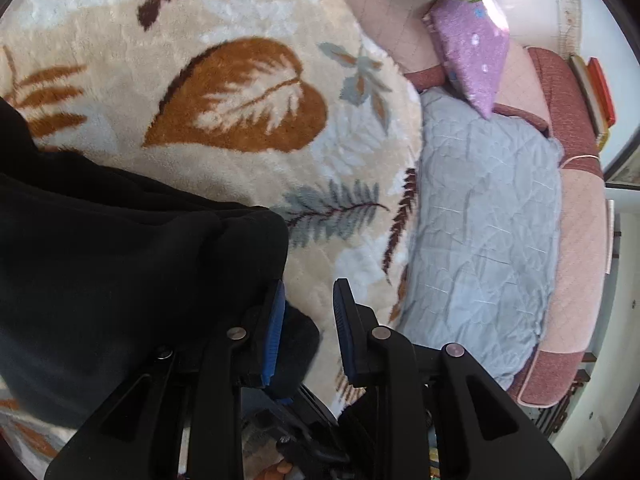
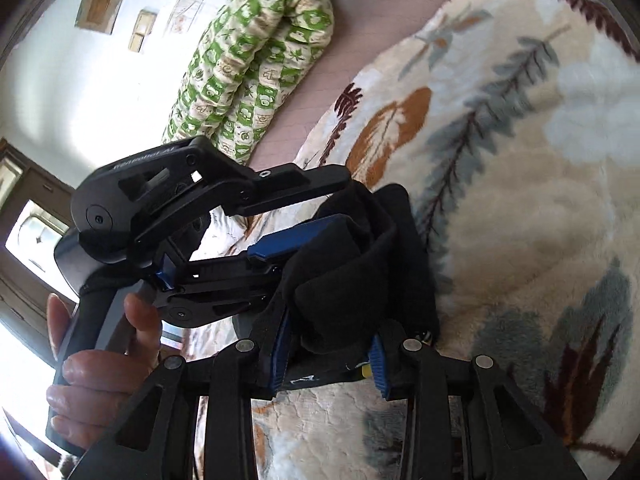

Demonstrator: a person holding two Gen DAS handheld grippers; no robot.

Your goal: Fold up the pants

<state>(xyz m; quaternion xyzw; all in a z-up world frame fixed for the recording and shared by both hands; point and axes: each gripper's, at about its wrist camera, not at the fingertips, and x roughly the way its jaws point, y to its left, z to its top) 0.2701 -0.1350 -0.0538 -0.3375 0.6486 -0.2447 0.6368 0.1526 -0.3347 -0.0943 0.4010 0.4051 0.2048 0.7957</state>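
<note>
Here the left gripper (image 1: 308,332) stood with its blue pads (image 1: 274,332) parted by a moderate gap. The black pants (image 1: 120,272) lay bunched against the outer side of its left finger and spilled over the leaf-patterned blanket (image 1: 240,92). Through the gap only blanket showed, so nothing sat between those pads in that view. In the right wrist view the same gripper appeared from the side, held in the person's hand (image 2: 100,364), its blue pad (image 2: 296,236) touching the edge of the black cloth; whether it pinched the cloth there could not be told.

The right gripper (image 2: 330,354) was part-open, and a thick fold of the pants (image 2: 360,276) sat between its blue pads (image 2: 280,352), pressed against the left one; the right pad lay just at the cloth's lower edge. The fold rose in a bundle just above the blanket (image 2: 520,200).

A grey quilt (image 1: 480,220) lay beside the blanket, with a purple pillow (image 1: 472,52) beyond it and a green-checked roll (image 2: 256,64) near the wall.
</note>
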